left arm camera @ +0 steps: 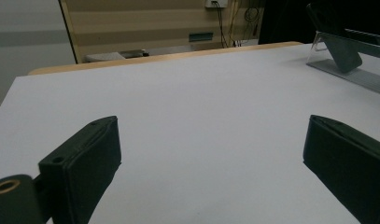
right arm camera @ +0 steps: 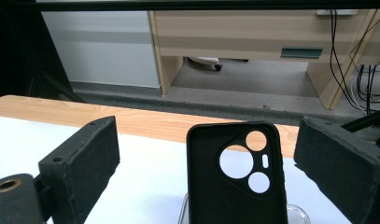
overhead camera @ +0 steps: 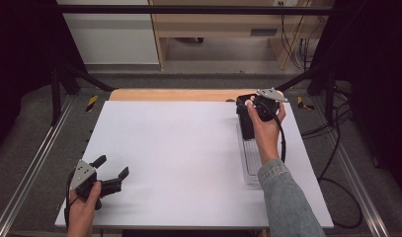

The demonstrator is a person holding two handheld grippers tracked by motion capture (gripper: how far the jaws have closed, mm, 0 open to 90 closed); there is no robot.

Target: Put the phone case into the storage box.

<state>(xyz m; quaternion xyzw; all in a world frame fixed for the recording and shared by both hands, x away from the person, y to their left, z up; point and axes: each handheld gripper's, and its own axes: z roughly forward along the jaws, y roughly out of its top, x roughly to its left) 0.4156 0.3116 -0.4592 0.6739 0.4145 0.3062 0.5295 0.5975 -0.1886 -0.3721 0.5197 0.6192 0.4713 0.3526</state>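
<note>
Two grippers, jaws apart, empty. Right gripper (right arm camera: pixel 206 163) frames black phone case (right arm camera: pixel 236 175) propped upright, long axis vertical, camera cutouts up. Left gripper (left arm camera: pixel 211 161) well apart.

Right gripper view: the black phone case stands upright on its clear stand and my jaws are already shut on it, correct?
Not quite. The phone case does stand upright on the clear stand, but the right gripper is open: in the right gripper view its jaws stand wide apart on either side of the case, touching nothing.
</note>
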